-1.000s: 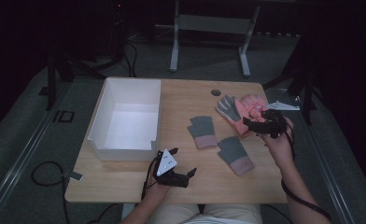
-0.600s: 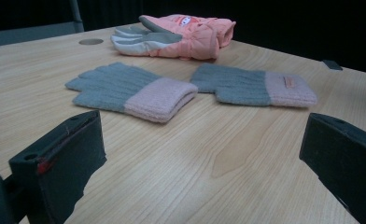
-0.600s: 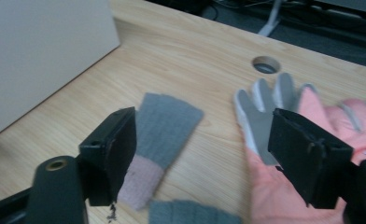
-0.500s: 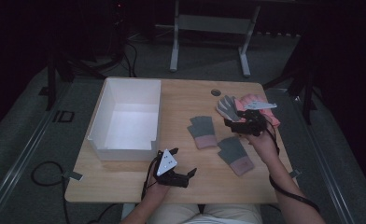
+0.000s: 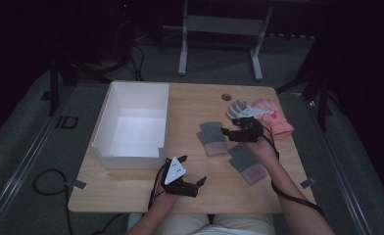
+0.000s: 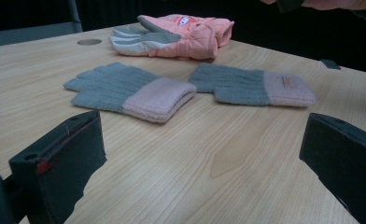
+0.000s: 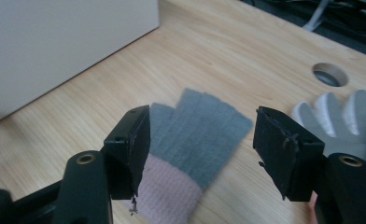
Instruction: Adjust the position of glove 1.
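The left gripper (image 5: pixel 192 183) rests near the table's (image 5: pixel 131 193) front edge, jaws spread wide, holding nothing. Farther in, the right gripper (image 5: pixel 231 133) hovers over the grey glove (image 7: pixel 195 135), jaws closing but not touching it. The white box (image 5: pixel 131 125) sits left of that glove.

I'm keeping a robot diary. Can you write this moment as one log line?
right gripper: open, jaws closing, above grey glove | left gripper: open, on table | white box: empty

The right gripper (image 5: pixel 230 132) hovers, its fingers just closing partway on nothing; the left gripper (image 5: pixel 200 182) gapes.
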A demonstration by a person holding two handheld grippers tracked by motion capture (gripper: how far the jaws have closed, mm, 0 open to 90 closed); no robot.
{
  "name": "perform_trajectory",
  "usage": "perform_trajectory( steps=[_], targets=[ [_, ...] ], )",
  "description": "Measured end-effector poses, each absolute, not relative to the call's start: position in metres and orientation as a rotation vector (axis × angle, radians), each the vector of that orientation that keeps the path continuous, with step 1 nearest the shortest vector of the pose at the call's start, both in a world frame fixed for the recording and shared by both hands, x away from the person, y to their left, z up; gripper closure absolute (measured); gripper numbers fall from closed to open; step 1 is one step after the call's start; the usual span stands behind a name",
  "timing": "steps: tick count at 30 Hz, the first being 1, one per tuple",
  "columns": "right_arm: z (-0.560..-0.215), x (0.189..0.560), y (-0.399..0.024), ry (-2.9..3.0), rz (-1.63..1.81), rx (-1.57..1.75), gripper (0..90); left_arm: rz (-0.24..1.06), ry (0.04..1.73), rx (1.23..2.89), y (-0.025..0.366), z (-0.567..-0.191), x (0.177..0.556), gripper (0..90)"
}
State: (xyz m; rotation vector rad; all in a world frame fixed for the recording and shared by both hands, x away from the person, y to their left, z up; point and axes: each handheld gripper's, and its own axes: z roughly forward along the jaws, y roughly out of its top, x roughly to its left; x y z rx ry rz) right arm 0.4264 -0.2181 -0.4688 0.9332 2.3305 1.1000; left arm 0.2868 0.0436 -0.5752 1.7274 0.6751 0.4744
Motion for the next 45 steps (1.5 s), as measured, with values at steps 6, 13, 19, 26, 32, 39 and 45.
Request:
perform_trajectory(
  steps=[6,13,19,26,32,39,45],
  targets=[
    [-0.484,0.434,-0.209,2.383,1.079,0.916,42.7,0.474,0.672,1.730,0.043,-0.575,0.287,0.0],
    [-0.505,0.445,-0.199,2.423,1.046,0.910,48.2,0.472,0.672,1.728,0.044,-0.575,0.287,0.0],
    [-0.520,0.458,-0.193,2.454,0.995,0.946,52.5,0.473,0.669,1.729,0.044,-0.575,0.287,0.0],
    [-0.534,0.470,-0.186,2.454,0.922,0.967,56.9,0.476,0.668,1.725,0.044,-0.575,0.286,0.0],
    [-0.546,0.476,-0.179,2.509,0.871,0.932,64.2,0.485,0.657,1.727,0.043,-0.575,0.285,0.0],
    [-0.548,0.481,-0.179,2.547,0.868,0.945,69.8,0.492,0.649,1.734,0.042,-0.575,0.284,0.0],
    [-0.547,0.481,-0.175,2.528,0.860,1.018,81.2,0.494,0.651,1.732,0.042,-0.575,0.284,0.0]
  ],
)
